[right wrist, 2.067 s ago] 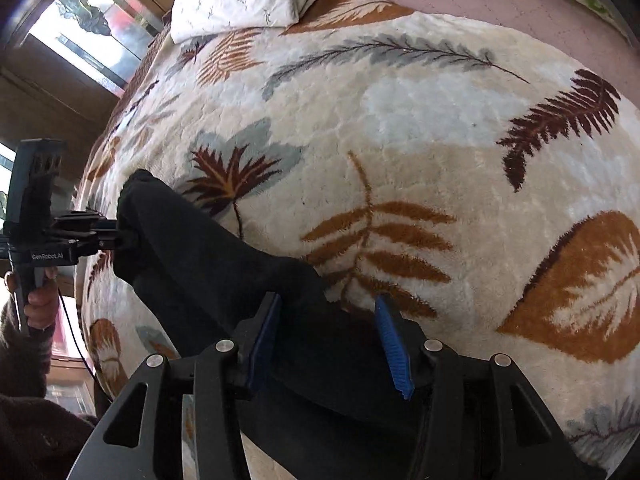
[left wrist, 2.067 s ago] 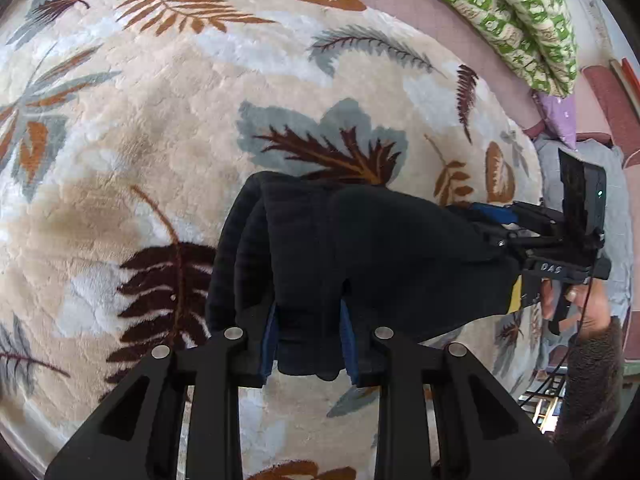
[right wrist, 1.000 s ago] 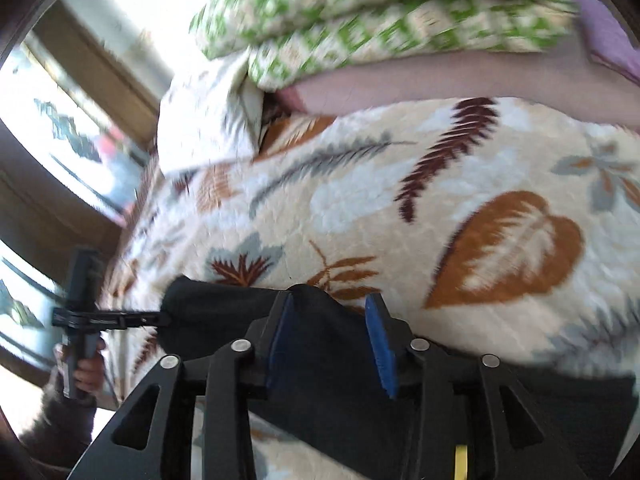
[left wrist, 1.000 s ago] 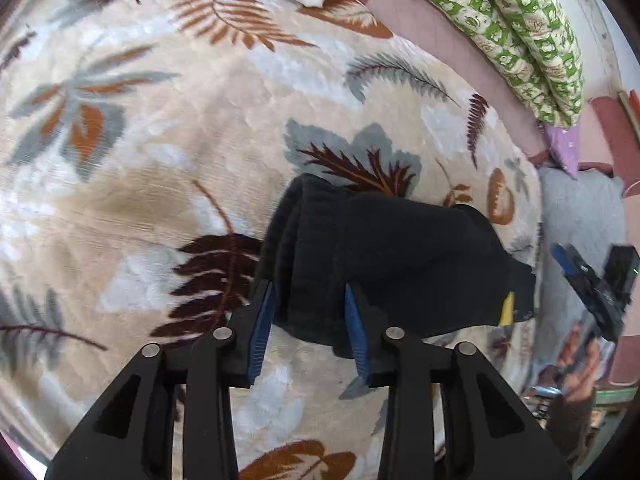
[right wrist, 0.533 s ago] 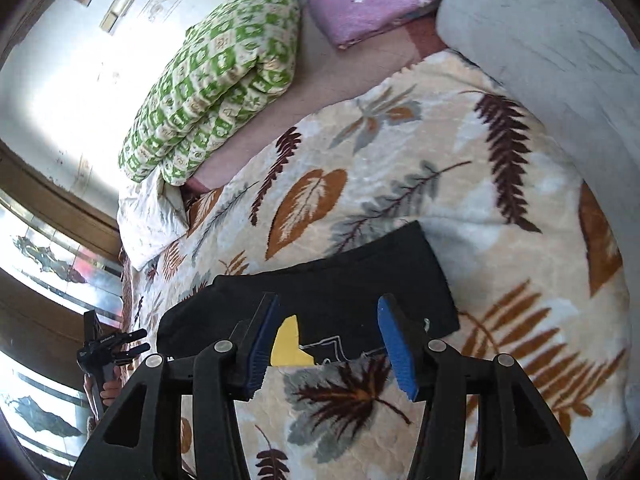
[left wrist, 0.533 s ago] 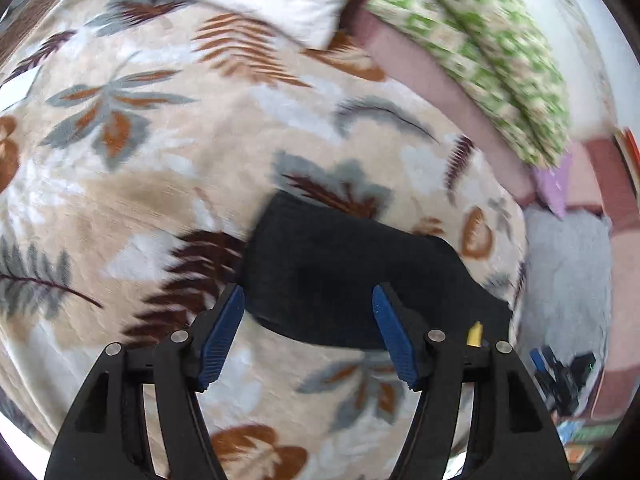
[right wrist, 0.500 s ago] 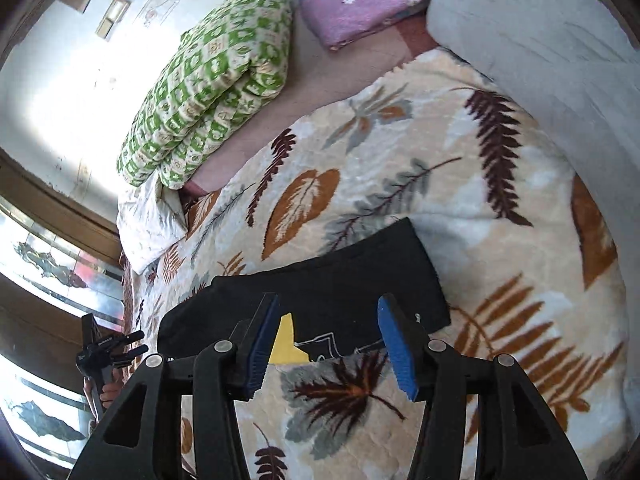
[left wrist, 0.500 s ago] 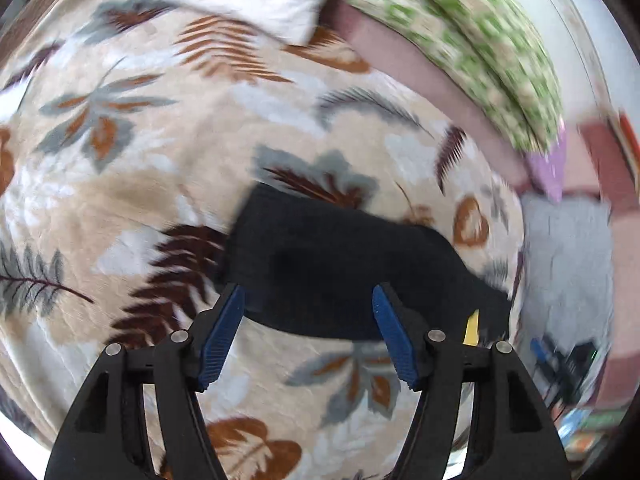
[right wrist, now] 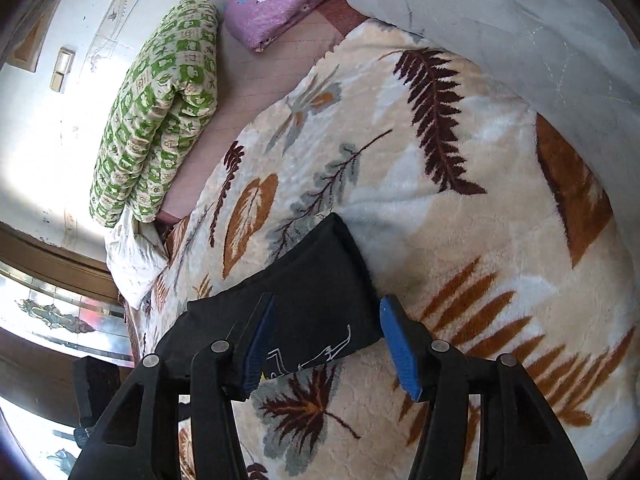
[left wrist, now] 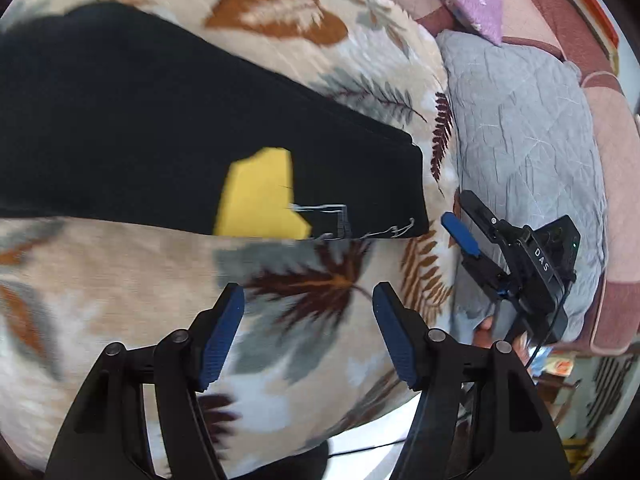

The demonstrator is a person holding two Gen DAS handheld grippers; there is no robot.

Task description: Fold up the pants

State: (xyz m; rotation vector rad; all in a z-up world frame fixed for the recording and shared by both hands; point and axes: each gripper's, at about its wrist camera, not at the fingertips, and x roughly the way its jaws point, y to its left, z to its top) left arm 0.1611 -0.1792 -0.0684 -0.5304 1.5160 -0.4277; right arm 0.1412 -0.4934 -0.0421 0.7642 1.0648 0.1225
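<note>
- The pants [left wrist: 120,120] lie flat on the leaf-patterned blanket [left wrist: 320,312] that covers the bed, already folded into a long dark band of several layers, with a yellow patch [left wrist: 258,196] and pale stitching near one end.
- In the left wrist view the band's long axis runs from the upper left down to the right, and its squared end points toward the grey quilt [left wrist: 520,120] at the bed's edge.
- In the right wrist view the same squared end [right wrist: 344,276] points up and to the right, while the rest of the band trails off to the lower left behind the near finger.
- The left gripper [left wrist: 308,332] hangs above bare blanket just beside the pants' long edge, its jaws standing well apart with nothing between them.
- The right gripper [right wrist: 326,344] sits over the squared end, its jaws opening; cloth shows in the gap, but the pads do not press on it.
- Judging by this, both grippers have let go so the band can rest flat and keep its creases.
- The band looks long enough for another fold, end over end along its length, so the grippers seem placed to take this end.
</note>
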